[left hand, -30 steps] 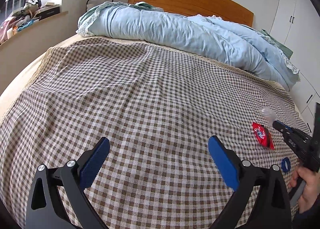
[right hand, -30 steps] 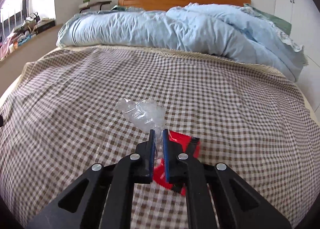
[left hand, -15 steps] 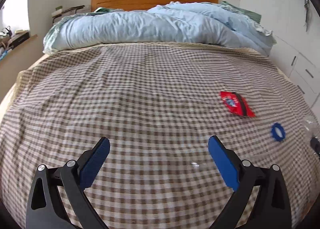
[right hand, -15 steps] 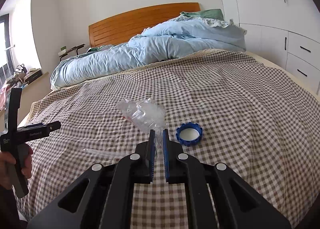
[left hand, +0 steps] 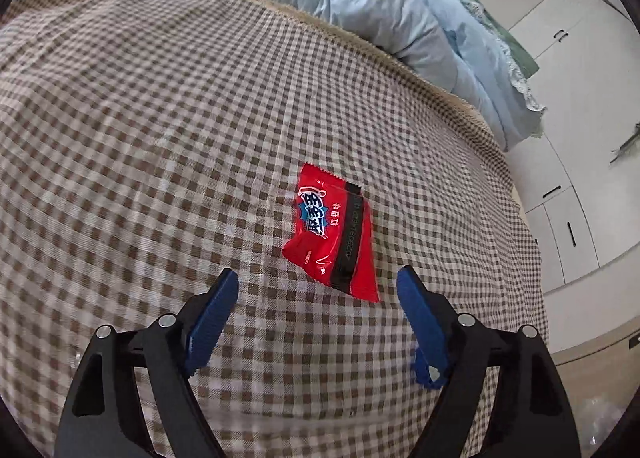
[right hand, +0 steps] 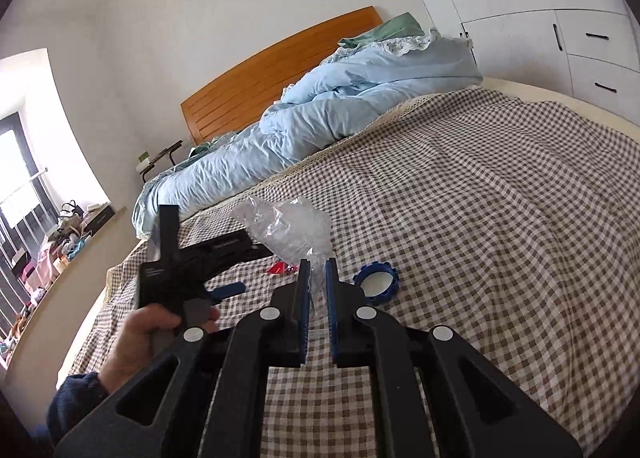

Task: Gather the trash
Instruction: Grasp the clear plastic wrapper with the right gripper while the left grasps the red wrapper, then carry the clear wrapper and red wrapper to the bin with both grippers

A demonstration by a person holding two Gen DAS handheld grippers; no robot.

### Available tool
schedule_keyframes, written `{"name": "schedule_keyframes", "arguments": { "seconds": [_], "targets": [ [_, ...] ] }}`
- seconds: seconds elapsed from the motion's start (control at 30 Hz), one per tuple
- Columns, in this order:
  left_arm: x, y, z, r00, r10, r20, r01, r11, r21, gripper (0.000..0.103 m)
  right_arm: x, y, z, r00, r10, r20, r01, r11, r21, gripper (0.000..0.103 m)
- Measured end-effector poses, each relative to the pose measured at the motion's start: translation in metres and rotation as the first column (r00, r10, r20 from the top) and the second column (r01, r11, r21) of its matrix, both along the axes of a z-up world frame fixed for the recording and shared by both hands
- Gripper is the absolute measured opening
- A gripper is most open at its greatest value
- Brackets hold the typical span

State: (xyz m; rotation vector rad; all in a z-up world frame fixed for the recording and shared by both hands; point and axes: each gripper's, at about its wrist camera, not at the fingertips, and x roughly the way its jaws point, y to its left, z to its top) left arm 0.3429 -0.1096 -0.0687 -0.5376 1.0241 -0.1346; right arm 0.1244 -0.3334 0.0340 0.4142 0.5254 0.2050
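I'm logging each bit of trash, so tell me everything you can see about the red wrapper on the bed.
The red wrapper is a small glossy packet, plastic or foil by its shine, with zigzag-cut ends, a blue and white burst logo and a black strip printed with digits. It looks slightly puffed and creased. It lies flat on the checked bedspread, skewed, just ahead of the open left tongs, untouched by them. In the right wrist view only a red sliver shows behind the clear plastic.
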Motion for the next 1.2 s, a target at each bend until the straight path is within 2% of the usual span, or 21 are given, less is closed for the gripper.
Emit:
{"name": "schedule_keyframes", "arguments": {
  "seconds": [0.07,0.1,0.13,0.17,0.2,0.23,0.37,0.5,0.67,0.77,0.87,0.97,1.03,1.1,1.13,1.2],
  "targets": [
    [0.006,-0.003,-0.011,0.998,0.052,-0.025,-0.052,0.999,-0.013,0.070,0.000,-0.004,0.002,1.000,0.003,0.006,-0.003,1.000,0.016,0.008],
    [0.008,-0.005,-0.016,0.997,0.068,-0.031,-0.069,0.997,-0.016,0.059,0.000,-0.007,0.002,1.000,0.001,0.007,-0.002,1.000,0.029,0.008],
    [0.009,-0.008,-0.019,0.997,0.075,-0.034,-0.075,0.997,-0.007,0.040,0.001,-0.010,0.002,1.000,-0.001,0.005,0.001,0.999,0.042,0.008],
    [0.009,-0.009,-0.020,0.997,0.078,-0.026,-0.078,0.997,0.010,0.032,0.001,-0.013,0.001,1.000,-0.004,0.003,0.004,0.998,0.056,0.008],
    [0.008,-0.009,-0.020,0.997,0.072,-0.005,-0.072,0.997,0.007,0.008,0.001,-0.015,0.000,1.000,-0.003,0.001,0.003,0.998,0.070,0.008],
    [0.006,-0.009,-0.018,0.998,0.066,0.016,-0.065,0.998,-0.007,0.005,0.001,-0.016,0.000,1.000,-0.002,0.000,0.002,0.997,0.075,0.008],
    [-0.015,-0.003,0.005,0.993,0.061,0.096,-0.058,0.998,-0.038,0.000,-0.003,-0.015,0.003,1.000,-0.006,0.006,0.005,0.998,0.061,0.008],
    [-0.061,0.009,0.044,0.977,0.014,0.214,-0.018,1.000,0.017,0.000,-0.005,-0.015,0.003,1.000,-0.011,0.002,0.011,0.998,0.055,0.008],
    [-0.134,0.023,0.079,0.934,-0.013,0.356,-0.035,0.991,0.128,0.000,-0.005,-0.007,0.002,1.000,-0.013,-0.002,0.013,1.000,-0.003,0.008],
    [-0.168,0.026,0.090,0.903,-0.033,0.429,-0.051,0.982,0.181,0.000,-0.009,-0.003,0.002,1.000,-0.017,-0.002,0.017,0.998,-0.056,0.008],
    [-0.188,0.024,0.101,0.860,-0.053,0.507,-0.088,0.964,0.250,0.000,-0.019,0.001,0.007,1.000,-0.021,0.013,0.023,0.995,-0.099,0.008],
    [-0.198,0.019,0.112,0.841,-0.094,0.532,-0.071,0.957,0.282,0.000,-0.043,-0.001,0.017,0.997,-0.047,0.054,0.054,0.988,-0.145,0.008],
    [-0.211,0.012,0.121,0.819,-0.134,0.558,-0.042,0.956,0.291,0.000,-0.067,-0.013,0.020,0.996,-0.065,0.057,0.072,0.989,-0.132,0.008],
    [-0.225,0.002,0.129,0.786,-0.179,0.592,-0.017,0.951,0.310,0.000,-0.096,-0.031,0.023,0.998,-0.039,0.057,0.044,0.996,-0.077,0.008],
    [-0.232,-0.005,0.132,0.767,-0.206,0.607,0.001,0.947,0.321,0.000,-0.110,-0.038,0.027,0.997,-0.039,0.061,0.044,0.995,-0.089,0.008],
    [-0.247,-0.018,0.135,0.728,-0.257,0.636,0.032,0.939,0.343,0.000,-0.137,-0.051,0.036,0.996,-0.075,0.051,0.083,0.981,-0.175,0.008]
  ]
}}
